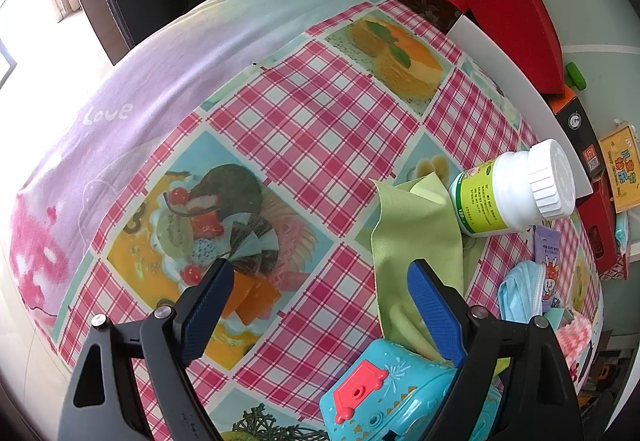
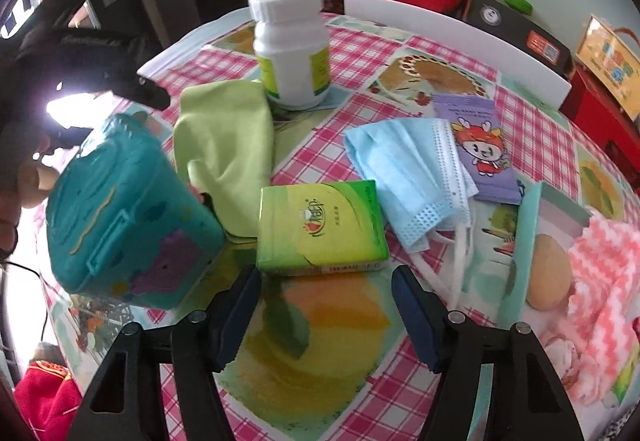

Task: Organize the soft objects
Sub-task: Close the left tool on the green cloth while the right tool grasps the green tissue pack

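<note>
A light green cloth (image 2: pixel 226 145) lies on the table between a teal toy box (image 2: pixel 128 209) and a white bottle (image 2: pixel 292 49). A blue face mask (image 2: pixel 408 169) lies to its right beside a purple cartoon packet (image 2: pixel 480 145). A green tissue pack (image 2: pixel 320 229) lies just ahead of my open, empty right gripper (image 2: pixel 324 317). A pink and white knitted cloth (image 2: pixel 600 273) sits in a small box (image 2: pixel 528 241) at the right. My left gripper (image 1: pixel 320 305) is open and empty over the tablecloth, its right finger above the green cloth (image 1: pixel 416 241).
The round table has a pink checked cloth (image 1: pixel 304 113). The white bottle (image 1: pixel 512 189), teal toy box (image 1: pixel 392 397) and mask (image 1: pixel 520 293) show in the left wrist view. Red boxes (image 1: pixel 512 13) and a white board (image 2: pixel 452 37) stand behind the table.
</note>
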{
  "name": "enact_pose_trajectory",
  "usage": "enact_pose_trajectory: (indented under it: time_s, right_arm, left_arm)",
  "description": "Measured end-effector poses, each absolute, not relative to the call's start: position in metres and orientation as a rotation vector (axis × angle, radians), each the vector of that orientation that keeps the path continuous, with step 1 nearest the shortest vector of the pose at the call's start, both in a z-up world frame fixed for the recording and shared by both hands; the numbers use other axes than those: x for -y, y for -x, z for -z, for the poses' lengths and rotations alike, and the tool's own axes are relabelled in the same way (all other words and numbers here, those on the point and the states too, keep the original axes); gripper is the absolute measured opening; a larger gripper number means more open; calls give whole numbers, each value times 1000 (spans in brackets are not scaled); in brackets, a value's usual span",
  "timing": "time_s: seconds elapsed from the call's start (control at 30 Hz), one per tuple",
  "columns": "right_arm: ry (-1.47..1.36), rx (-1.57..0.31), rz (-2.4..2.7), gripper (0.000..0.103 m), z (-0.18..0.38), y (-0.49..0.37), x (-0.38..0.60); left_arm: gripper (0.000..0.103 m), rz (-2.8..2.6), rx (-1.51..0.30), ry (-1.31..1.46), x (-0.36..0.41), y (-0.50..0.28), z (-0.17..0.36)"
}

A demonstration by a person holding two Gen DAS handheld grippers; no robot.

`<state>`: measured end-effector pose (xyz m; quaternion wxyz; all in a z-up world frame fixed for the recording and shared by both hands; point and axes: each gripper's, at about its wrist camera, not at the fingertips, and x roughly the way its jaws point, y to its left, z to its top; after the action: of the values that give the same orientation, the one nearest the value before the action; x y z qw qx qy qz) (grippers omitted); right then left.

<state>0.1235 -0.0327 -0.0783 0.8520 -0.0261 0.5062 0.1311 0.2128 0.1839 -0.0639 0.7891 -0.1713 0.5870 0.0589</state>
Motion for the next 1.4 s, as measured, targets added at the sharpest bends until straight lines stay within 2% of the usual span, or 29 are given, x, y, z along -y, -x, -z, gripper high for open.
enact_pose_trajectory:
  time_s: [0.97, 1.07, 1.4]
  right_arm:
    - [15, -1034, -265, 71, 87, -141, 25]
    - [8, -1025, -270, 66, 85, -141, 25]
    - [11, -1019, -265, 66, 83, -135, 27]
  left_arm:
    - [89, -140, -1258, 338, -180, -217, 62]
    - [89, -139, -1258, 339, -180, -217, 62]
    - [89, -136, -1246, 345, -177, -220, 59]
